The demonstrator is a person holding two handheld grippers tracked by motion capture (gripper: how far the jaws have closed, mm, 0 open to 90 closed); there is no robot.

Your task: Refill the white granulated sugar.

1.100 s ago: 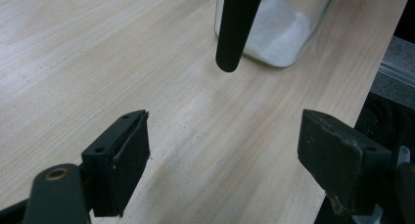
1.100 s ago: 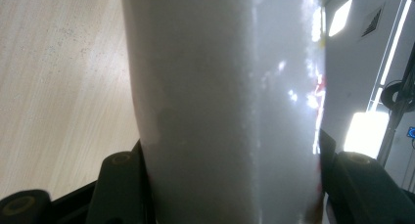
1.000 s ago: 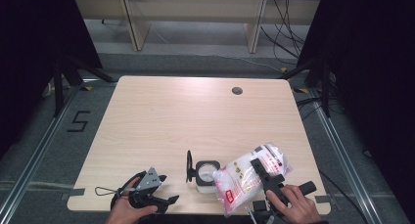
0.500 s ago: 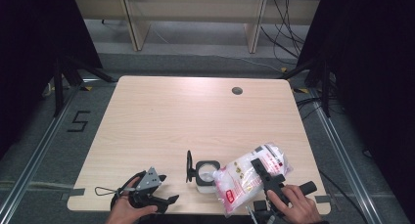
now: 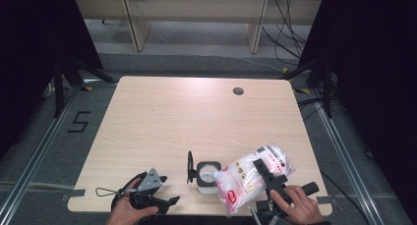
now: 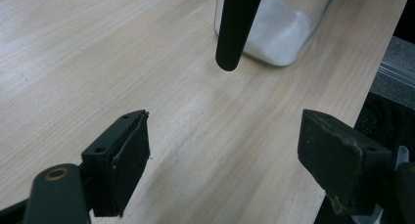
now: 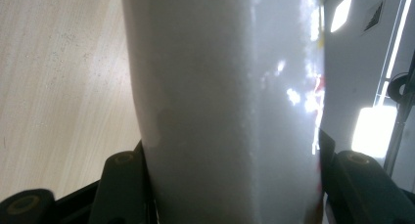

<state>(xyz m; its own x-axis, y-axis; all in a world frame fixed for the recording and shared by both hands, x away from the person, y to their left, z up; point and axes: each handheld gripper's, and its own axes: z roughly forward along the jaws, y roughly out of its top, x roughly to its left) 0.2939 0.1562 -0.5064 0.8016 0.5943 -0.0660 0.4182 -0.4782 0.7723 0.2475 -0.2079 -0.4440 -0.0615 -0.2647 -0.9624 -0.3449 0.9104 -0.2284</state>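
Note:
A small square glass jar (image 5: 206, 175) with white powder in it stands near the table's front edge, its black hinged lid (image 5: 190, 166) swung up on its left. A clear plastic bag of white granules (image 5: 246, 181) with red print lies tilted, its lower end over the jar's mouth. My right gripper (image 5: 261, 167) is shut on the bag (image 7: 220, 101), which bulges between the jaws of the right gripper (image 7: 230, 185). My left gripper (image 5: 168, 189) rests open on the table left of the jar. Ahead of the left gripper (image 6: 230, 155) are the jar (image 6: 281, 31) and the black lid (image 6: 235, 28).
The light wooden table (image 5: 177, 117) has a round cable hole (image 5: 238, 91) at the back right. Its front edge lies just under both hands. Dark curtains flank the table, and a floor marking "5" (image 5: 78, 122) is to its left.

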